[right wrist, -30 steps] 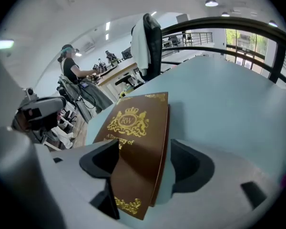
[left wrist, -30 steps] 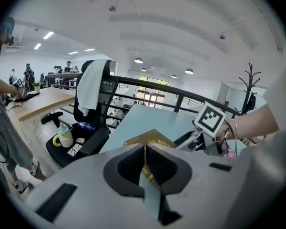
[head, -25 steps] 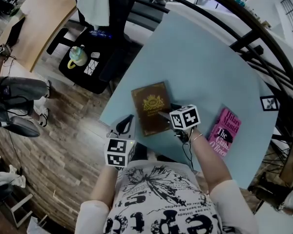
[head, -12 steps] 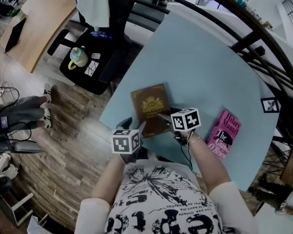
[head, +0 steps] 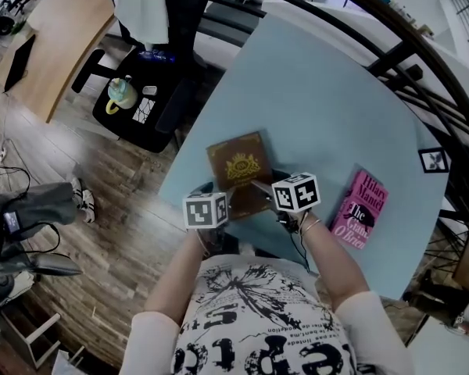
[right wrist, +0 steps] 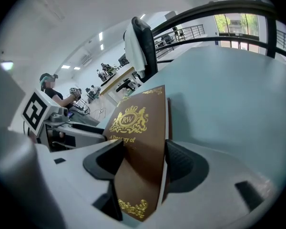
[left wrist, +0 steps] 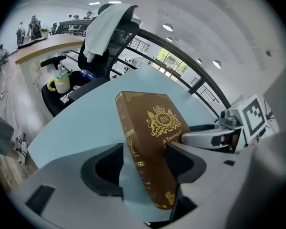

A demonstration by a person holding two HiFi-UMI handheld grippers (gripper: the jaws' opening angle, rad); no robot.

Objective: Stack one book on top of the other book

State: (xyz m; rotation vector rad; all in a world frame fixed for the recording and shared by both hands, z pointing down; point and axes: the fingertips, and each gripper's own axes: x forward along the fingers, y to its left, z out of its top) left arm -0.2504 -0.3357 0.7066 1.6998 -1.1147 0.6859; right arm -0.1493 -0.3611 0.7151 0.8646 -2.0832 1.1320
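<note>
Step in hand: by my reading, taking a two-handed hold on the brown book (head: 238, 166) at its near end, ready to carry it to the pink book (head: 359, 208).
Left gripper (left wrist: 144, 149): jaws opening and wide apart. The book's near spine corner sits between them. One pad lies at the cover, the other stands clear, so there is no grip yet.
Right gripper (right wrist: 143, 147): closed on the book's near end at the page side, one pad on the cover and the other against the pages' edge.
Doing it well: seat the left jaws further over the spine corner, one above and one below, and close them before any lift. Then raise both hands together to keep the book level. The hard cover looks smooth, so a shallow bite may slip.
Brown book, place: by the near edge of the table (head: 320, 92), towards its left corner.
Brown book, look: a dark brown hardback with a gold crest mid-cover, gold corner ornament and gold bands on the spine.
Pink book: flat and cover up by the near edge towards the right, well apart from the brown one.
</note>
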